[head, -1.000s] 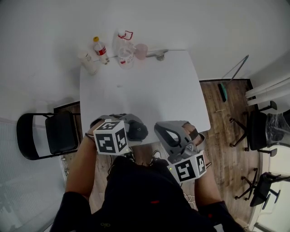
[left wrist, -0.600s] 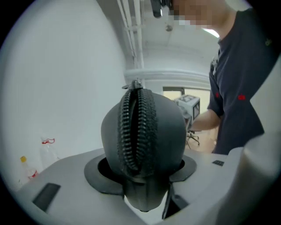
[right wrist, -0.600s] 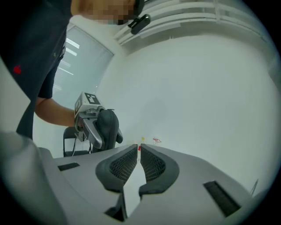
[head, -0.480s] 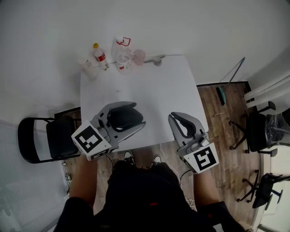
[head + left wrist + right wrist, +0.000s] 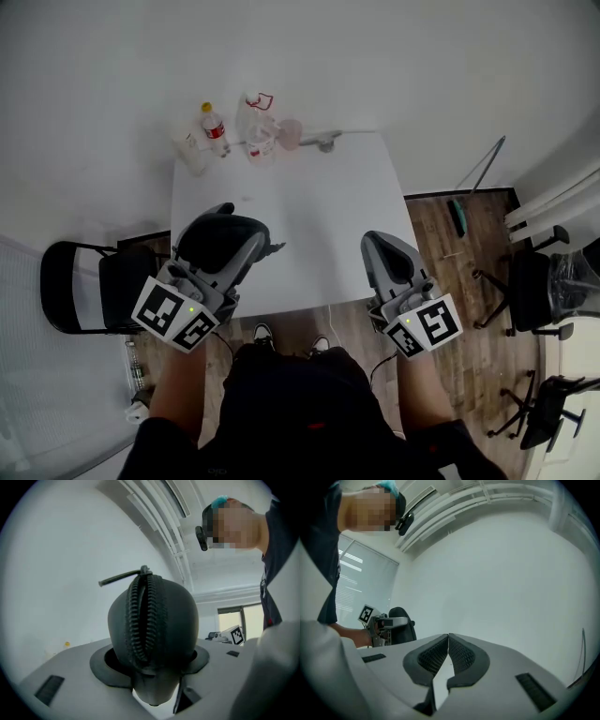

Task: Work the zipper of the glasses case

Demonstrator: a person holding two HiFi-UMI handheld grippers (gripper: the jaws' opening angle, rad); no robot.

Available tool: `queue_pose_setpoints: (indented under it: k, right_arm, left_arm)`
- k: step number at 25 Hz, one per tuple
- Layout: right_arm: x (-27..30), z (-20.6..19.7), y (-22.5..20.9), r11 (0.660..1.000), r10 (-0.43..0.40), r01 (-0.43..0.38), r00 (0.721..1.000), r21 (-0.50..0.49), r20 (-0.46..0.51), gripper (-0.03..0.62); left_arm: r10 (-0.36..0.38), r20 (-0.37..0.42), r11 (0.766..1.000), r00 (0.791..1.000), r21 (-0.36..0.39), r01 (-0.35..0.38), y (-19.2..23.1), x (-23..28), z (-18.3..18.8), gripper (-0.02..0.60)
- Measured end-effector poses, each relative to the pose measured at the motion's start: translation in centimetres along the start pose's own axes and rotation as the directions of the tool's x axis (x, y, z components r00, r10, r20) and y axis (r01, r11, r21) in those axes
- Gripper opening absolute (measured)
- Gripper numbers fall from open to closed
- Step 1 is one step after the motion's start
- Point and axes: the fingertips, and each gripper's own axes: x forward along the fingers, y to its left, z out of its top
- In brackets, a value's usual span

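The black glasses case [image 5: 161, 620] stands between the jaws of my left gripper [image 5: 228, 228], which is shut on it and tilted upward. Its zipper [image 5: 140, 616] runs up the middle toward me, and the pull tab [image 5: 119, 577] sticks out to the left at the top. In the head view the case [image 5: 217, 244] is over the table's front left corner. My right gripper [image 5: 384, 246] is well to the right of it, over the front right corner. In its own view the right gripper [image 5: 448, 638] is shut with nothing between its pads.
The white table [image 5: 309, 211] has a bottle [image 5: 214, 127], a plastic bag [image 5: 258, 122] and small items at its far edge. A black chair [image 5: 89, 286] stands left of the table. More chairs [image 5: 539, 272] stand on the wooden floor at the right.
Both grippers rose from the table's front edge and moved apart. The left one carried the case to the left and tipped upward. The right one moved away from the case.
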Motion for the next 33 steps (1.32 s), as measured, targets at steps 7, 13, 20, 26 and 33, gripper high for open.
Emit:
queue_pose_setpoints:
  k: [7, 13, 20, 26, 33]
  right_arm:
    - [-2.8, 3.3, -4.1, 0.993, -0.102, 0.106, 0.993, -0.060, 0.065, 0.017]
    - [-4.3, 6.4, -5.7, 0.979, -0.132, 0.148, 0.984, -0.143, 0.118, 0.017]
    - [-3.4, 8.4, -4.8, 0.974, -0.125, 0.148, 0.982, -0.172, 0.139, 0.017]
    - [-2.3, 8.7, -4.1, 0.971, -0.132, 0.156, 0.982, -0.182, 0.133, 0.017]
    - [-0.9, 8.4, -3.1, 0.968, -0.135, 0.157, 0.983, -0.195, 0.122, 0.017]
  left_arm:
    - [0.291, -0.018, 0.952, 0.956, 0.105, -0.288, 0.4, -3.9, 1.6, 0.258]
    - [0.335, 0.006, 0.935, 0.942, 0.118, -0.334, -0.6, -4.8, 2.5, 0.258]
    - [0.325, 0.018, 0.937, 0.946, 0.126, -0.324, 0.2, -5.2, 3.8, 0.258]
    - [0.317, 0.033, 0.943, 0.948, 0.096, -0.319, 1.4, -5.9, 4.6, 0.258]
    - [0.286, 0.040, 0.951, 0.957, 0.113, -0.289, 2.5, -5.7, 5.1, 0.258]
